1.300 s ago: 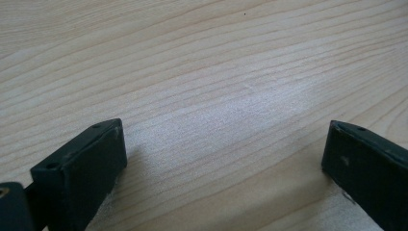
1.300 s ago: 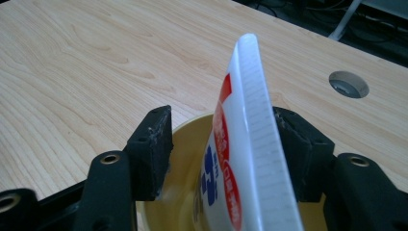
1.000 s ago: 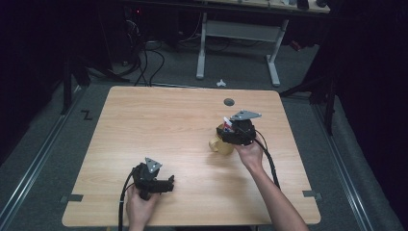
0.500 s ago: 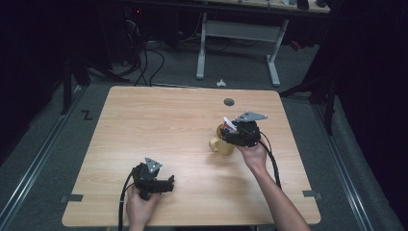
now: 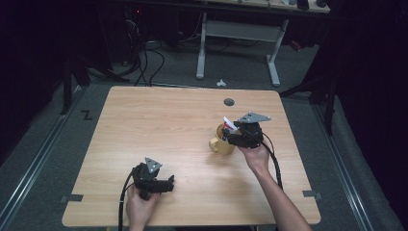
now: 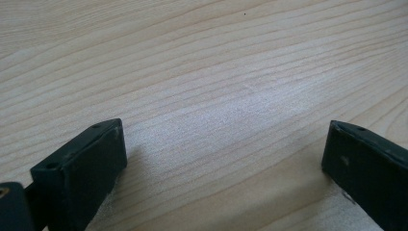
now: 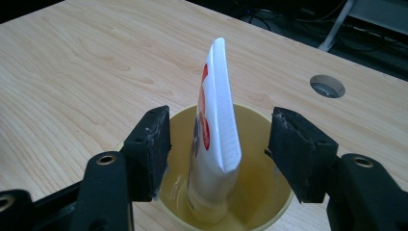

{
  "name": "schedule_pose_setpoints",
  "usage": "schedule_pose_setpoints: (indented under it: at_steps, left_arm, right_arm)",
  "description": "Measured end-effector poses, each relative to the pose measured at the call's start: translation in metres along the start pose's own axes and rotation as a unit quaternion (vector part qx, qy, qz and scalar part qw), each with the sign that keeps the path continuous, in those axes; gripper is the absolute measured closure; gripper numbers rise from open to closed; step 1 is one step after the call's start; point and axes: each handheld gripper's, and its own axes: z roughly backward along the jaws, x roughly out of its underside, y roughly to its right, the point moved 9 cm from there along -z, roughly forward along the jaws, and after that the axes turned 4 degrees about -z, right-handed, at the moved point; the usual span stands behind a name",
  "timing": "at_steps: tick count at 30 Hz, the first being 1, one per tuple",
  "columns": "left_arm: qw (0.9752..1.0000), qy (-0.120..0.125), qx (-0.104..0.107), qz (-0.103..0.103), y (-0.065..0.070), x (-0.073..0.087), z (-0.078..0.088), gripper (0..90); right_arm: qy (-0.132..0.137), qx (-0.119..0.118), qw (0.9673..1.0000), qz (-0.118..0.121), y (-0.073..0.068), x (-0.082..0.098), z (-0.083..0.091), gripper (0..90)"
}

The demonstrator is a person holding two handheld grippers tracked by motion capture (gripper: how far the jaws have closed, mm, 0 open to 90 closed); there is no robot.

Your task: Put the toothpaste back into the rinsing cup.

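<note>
— Where's the tube?
— The white tube [image 7: 215, 130] stands in the yellow mug [image 5: 222, 141], right of the table's [image 5: 159, 125] middle, crimped end up, leaning a little.
— And the right tool [image 7: 219, 144]?
— Over the mug, jaws spread either side of the tube, not touching it.
— The left tool [image 5: 166, 184]?
— Low at the near edge, left of the middle, jaws wide apart over bare wood.
— Anything else?
— A round hole [image 5: 229, 102] near the table's far edge.

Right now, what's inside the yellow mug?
A white tube with red print stands in the mug, crimped end up, leaning on the wall. The right tool is open on either side of it. The tube's cap end is hidden by its own body.
</note>
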Motion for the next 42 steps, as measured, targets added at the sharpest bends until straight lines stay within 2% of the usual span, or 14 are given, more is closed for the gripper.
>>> schedule_pose_setpoints:
  at_steps: [42]
  left_arm:
    - [1.0000, 0.000, 0.000, 0.000, 0.000, 0.000, 0.000, 1.9]
  right_arm:
    - [0.018, 0.005, 0.9998, 0.006, 0.003, -0.005, 0.018, 40.6]
